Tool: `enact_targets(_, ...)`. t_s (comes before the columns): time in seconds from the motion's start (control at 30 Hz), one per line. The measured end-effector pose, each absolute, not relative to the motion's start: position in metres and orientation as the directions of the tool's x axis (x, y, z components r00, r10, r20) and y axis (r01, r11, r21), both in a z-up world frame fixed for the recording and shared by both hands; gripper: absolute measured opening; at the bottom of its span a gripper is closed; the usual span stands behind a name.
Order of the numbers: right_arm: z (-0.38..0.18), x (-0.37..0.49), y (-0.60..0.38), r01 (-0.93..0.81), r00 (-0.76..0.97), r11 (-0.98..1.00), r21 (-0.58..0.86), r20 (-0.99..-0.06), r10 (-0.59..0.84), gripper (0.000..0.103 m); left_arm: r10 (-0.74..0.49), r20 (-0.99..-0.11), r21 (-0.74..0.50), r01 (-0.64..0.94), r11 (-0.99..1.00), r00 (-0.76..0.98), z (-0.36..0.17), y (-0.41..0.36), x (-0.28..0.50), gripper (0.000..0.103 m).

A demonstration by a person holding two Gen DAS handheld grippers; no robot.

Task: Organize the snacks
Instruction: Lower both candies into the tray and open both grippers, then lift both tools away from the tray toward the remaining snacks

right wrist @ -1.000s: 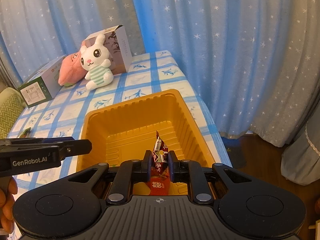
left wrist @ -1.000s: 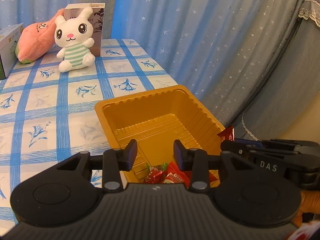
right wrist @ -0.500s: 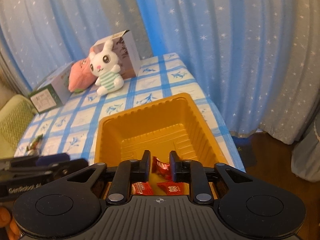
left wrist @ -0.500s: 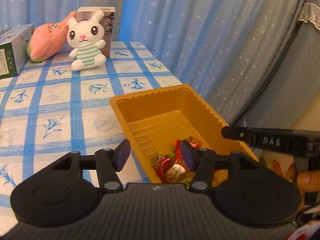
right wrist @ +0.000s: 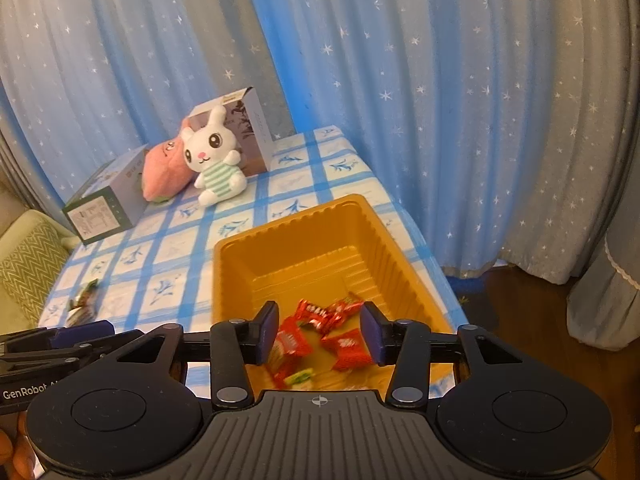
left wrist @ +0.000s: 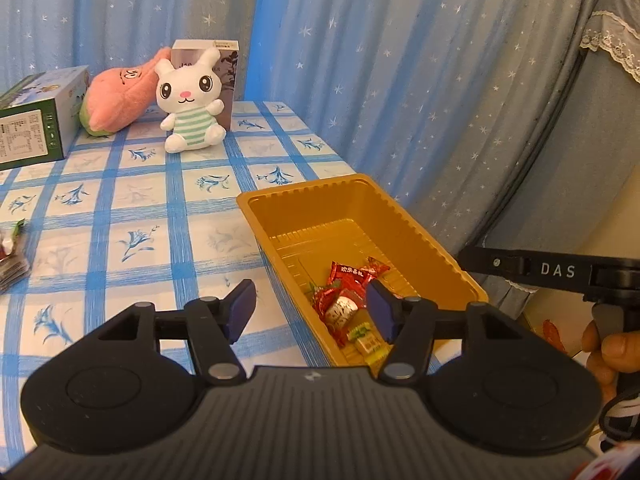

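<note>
An orange plastic tray (left wrist: 416,236) (right wrist: 384,252) sits near the table's right edge. Several wrapped snacks (left wrist: 348,300) (right wrist: 324,336), mostly red, lie at its near end. My left gripper (left wrist: 310,308) hovers over the tray's near left rim; its jaws are opening and nothing is between them. My right gripper (right wrist: 320,336) hangs above the snacks in the tray, jaws opening, pads touching nothing. Loose snacks (left wrist: 10,256) (right wrist: 82,300) lie on the tablecloth at the left. The right gripper (left wrist: 560,272) also shows at the right edge of the left wrist view.
A white plush rabbit (left wrist: 192,108) (right wrist: 216,160), a pink plush (left wrist: 120,96), a dark box (left wrist: 222,76) and a green box (left wrist: 36,120) stand at the table's far end. Blue starred curtains (right wrist: 440,100) hang behind. The table edge drops off just right of the tray.
My right gripper let go of a red snack, which dropped into the tray, and its jaws spread. My left gripper's jaws widened. Both grippers pulled back and rose, the left one shifting leftward.
</note>
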State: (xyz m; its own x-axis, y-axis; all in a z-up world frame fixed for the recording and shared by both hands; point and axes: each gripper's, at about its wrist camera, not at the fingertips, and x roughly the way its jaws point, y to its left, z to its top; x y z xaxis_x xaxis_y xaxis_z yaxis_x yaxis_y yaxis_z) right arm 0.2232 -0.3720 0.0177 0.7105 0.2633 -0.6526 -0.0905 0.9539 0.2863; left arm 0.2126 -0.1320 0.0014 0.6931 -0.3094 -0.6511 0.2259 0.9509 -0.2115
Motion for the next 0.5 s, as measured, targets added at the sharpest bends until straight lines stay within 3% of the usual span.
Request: enact_targets(0.5,0.026,0.174,-0.332,-0.132,0.703,0.942,0.308,-0.641,0.308,0.056,-0.266,-0.658,-0.186,0.19,0.964,0.705,0.006,-0.102,0.16,0.069)
